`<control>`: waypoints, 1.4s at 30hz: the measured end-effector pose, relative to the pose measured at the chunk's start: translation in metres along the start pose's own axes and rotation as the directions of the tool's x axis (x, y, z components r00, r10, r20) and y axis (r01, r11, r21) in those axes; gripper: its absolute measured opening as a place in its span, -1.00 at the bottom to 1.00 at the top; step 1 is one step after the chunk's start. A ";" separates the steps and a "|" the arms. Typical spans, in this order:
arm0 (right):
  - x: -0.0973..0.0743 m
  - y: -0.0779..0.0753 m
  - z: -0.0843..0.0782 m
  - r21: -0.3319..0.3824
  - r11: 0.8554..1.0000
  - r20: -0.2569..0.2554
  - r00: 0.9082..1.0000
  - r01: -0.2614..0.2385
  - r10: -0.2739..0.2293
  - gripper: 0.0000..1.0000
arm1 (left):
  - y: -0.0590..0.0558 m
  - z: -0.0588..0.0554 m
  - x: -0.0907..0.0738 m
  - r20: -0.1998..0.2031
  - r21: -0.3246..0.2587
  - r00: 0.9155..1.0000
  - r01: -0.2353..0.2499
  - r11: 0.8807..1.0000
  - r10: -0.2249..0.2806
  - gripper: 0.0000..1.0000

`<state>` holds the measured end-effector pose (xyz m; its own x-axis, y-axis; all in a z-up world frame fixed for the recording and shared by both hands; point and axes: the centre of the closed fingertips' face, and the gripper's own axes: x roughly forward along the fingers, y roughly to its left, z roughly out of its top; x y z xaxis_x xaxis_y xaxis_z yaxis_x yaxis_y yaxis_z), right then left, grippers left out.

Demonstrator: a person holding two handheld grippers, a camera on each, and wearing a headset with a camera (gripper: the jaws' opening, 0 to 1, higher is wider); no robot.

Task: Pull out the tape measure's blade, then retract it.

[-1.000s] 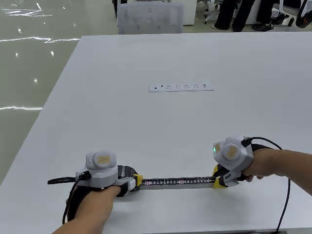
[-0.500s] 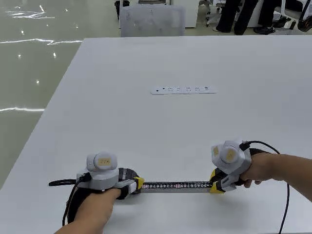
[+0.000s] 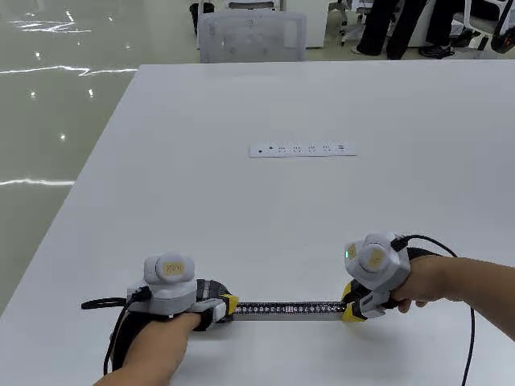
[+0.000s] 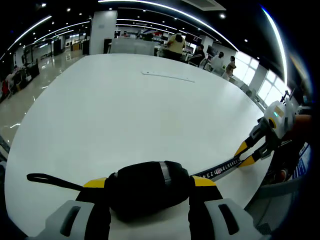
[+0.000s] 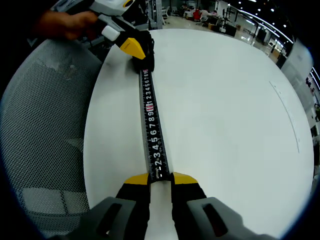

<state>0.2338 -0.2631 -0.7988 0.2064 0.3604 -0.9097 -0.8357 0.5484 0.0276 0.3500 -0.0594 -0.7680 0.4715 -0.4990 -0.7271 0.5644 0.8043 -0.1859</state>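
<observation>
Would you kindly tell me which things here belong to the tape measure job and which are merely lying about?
Job: tape measure case, gripped in the left tool; blade, clamped in the right tool.
Lying about: power strip; chair.

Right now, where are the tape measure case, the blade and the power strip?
tape measure case (image 4: 150, 187), left gripper view, on its black body between the jaws.
blade (image 5: 151, 127), right gripper view, on the numbered middle stretch.
power strip (image 3: 302, 149), head view, on its middle sockets.
</observation>
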 end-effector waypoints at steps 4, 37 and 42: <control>0.001 -0.001 0.000 0.001 1.000 0.000 1.000 0.001 -0.001 -0.73 | 0.000 0.000 0.000 0.001 0.000 1.000 -0.001 1.000 0.001 0.18; 0.011 0.002 0.022 0.003 1.000 0.026 1.000 -0.005 0.005 -0.73 | 0.000 0.000 0.000 -0.002 -0.013 1.000 0.002 1.000 -0.002 0.18; 0.012 0.004 0.025 0.001 1.000 0.027 1.000 -0.006 0.006 -0.73 | 0.000 0.000 0.000 -0.003 -0.013 1.000 0.001 1.000 -0.001 0.18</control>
<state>0.2457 -0.2380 -0.7990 0.2155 0.3841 -0.8978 -0.8364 0.5470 0.0333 0.3500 -0.0590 -0.7682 0.4691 -0.4990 -0.7287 0.5564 0.8077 -0.1949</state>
